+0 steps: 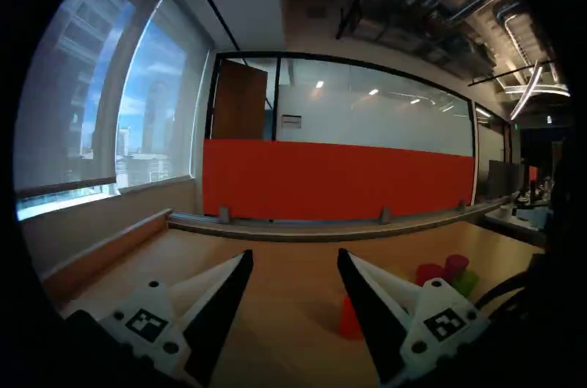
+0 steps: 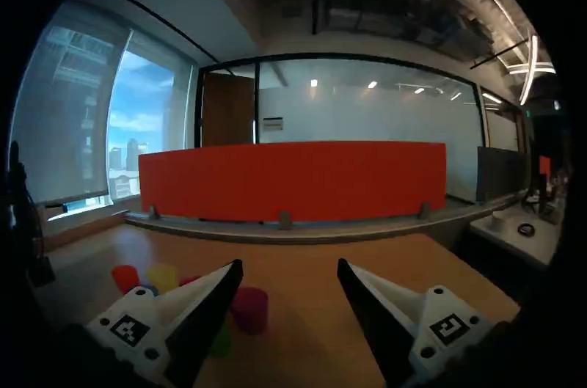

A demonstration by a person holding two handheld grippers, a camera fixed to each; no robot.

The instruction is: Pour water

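Gaping empty, left hand-held gripper (image 1: 294, 253) and right hand-held gripper (image 2: 290, 263) face upright cups (image 2: 251, 309) (axes vertical).

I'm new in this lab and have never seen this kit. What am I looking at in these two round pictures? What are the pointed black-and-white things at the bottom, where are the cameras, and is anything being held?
There is no robot here. A person carries a hand-held gripper in each hand. A fisheye camera rides on each gripper and looks forward along its two fingers. The left gripper view looks along the left gripper, and the right gripper view looks along the right gripper. The pointed shapes are the fingers. On both grippers they are open and hold nothing. Below them is a wooden table. An orange cup stands on it, partly behind a finger. In the right gripper view a purple cup and a yellow cup stand on it too. A red partition stands behind the table.
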